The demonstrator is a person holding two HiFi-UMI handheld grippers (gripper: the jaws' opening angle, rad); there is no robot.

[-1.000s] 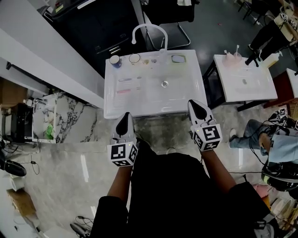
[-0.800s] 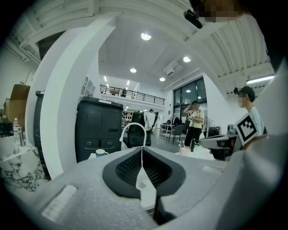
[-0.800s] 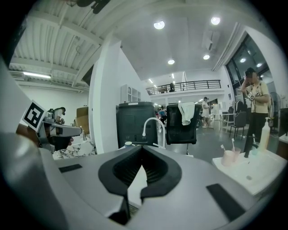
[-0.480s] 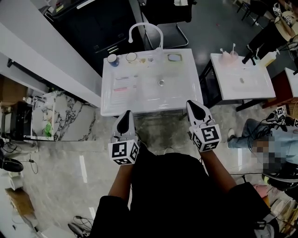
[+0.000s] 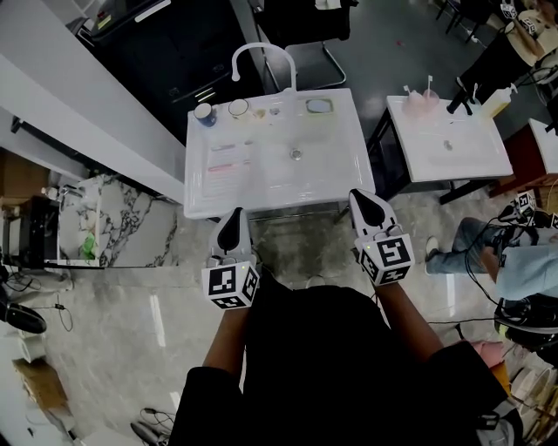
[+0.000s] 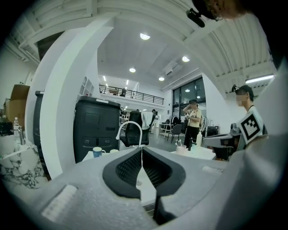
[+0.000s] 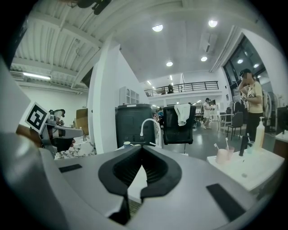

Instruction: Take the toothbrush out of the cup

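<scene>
A pink cup (image 5: 421, 97) with toothbrushes standing in it is on the smaller white table (image 5: 471, 161) at the right; the right gripper view also shows this pink cup (image 7: 222, 155). On the white sink table (image 5: 349, 187) ahead stand a blue cup (image 5: 204, 114) and a pale cup (image 5: 238, 108) by the faucet (image 5: 261, 57). My left gripper (image 5: 234, 214) and right gripper (image 5: 364, 195) hover side by side just short of the sink table's front edge. Both are shut and hold nothing. In their own views the left gripper (image 6: 141, 150) and right gripper (image 7: 143, 150) point roughly level at the faucet.
A small dish (image 5: 319, 106) sits at the sink's back right and flat packets (image 5: 228, 159) lie on its left side. A black office chair (image 5: 305, 26) stands behind the sink. A seated person (image 5: 514, 261) is at the right. A marble shelf unit (image 5: 96, 218) stands left.
Both grippers have edged slightly closer to the sink table, still shut. The sink and the right table sit a little further left in the head view.
</scene>
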